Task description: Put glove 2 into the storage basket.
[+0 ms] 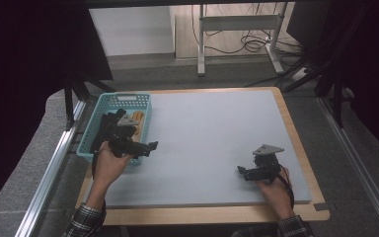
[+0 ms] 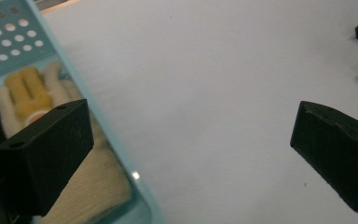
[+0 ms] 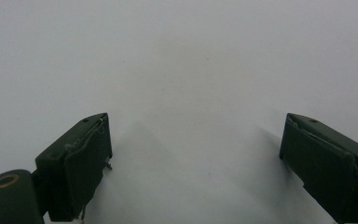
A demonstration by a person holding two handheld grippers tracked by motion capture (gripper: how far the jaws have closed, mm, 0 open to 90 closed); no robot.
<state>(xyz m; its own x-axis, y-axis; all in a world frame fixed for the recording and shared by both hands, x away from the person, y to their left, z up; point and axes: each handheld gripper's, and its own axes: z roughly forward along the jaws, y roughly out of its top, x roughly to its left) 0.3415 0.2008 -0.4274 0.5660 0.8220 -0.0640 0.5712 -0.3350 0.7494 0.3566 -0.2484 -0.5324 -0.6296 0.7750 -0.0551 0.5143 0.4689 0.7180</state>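
The left gripper (image 1: 148, 146) has its 2 jaws spread wide apart with nothing between them; in the left gripper view (image 2: 186, 154) one jaw hangs over the near corner of the basket and the other over the bare grey mat. Under that first jaw lies a glove (image 2: 37, 93), cream with yellow fingers, resting inside the basket (image 2: 74, 88) against its near wall. From above, the basket (image 1: 91, 131) is a pale blue plastic one with holes in its sides, standing at the left edge of the counter, and the glove (image 1: 136, 117) shows as a light patch near its right wall. The left hand (image 1: 109, 163) holds the gripper just in front of the basket. The right gripper (image 1: 243, 172) is well apart from it, near the right front of the mat (image 1: 207, 128); its jaws (image 3: 193, 163) also stand wide open and empty, low over the plain grey surface, with the right hand (image 1: 274, 190) behind it.
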